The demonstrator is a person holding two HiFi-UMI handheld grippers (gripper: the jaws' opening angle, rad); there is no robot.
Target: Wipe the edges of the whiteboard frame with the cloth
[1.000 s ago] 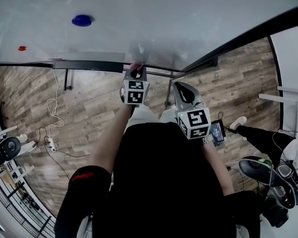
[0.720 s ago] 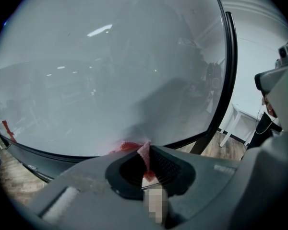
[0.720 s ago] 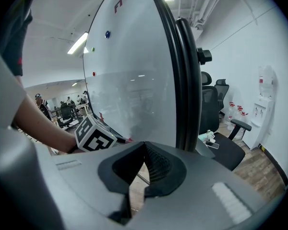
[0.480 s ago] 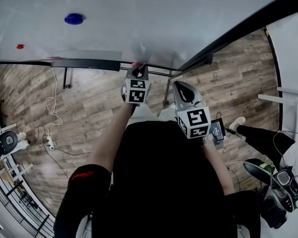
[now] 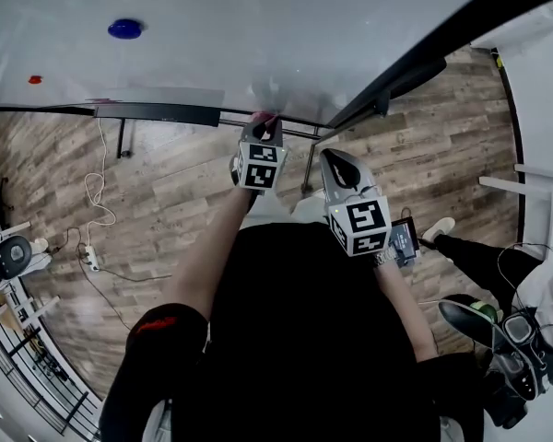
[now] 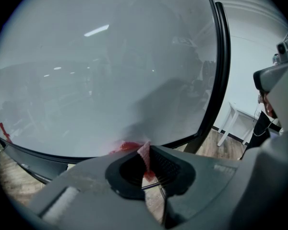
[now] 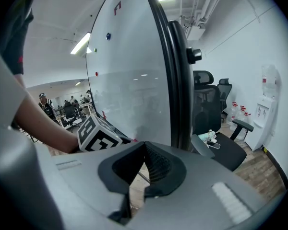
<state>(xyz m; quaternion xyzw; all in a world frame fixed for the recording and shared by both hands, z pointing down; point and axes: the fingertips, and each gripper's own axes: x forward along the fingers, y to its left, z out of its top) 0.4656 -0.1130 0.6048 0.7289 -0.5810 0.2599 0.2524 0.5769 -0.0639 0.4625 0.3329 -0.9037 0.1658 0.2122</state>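
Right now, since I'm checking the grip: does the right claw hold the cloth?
No, the right claw is shut and empty; the left claw pinches the red cloth.

The bunched red cloth point(image 6: 145, 155) touches the black whiteboard frame point(image 5: 157, 114) along its lower edge.

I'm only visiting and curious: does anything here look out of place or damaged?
Nothing looks broken or spilled. The left gripper pinches the red cloth at the whiteboard's lower frame; the right gripper is shut, empty. Only a white cable trails loose across the floor.
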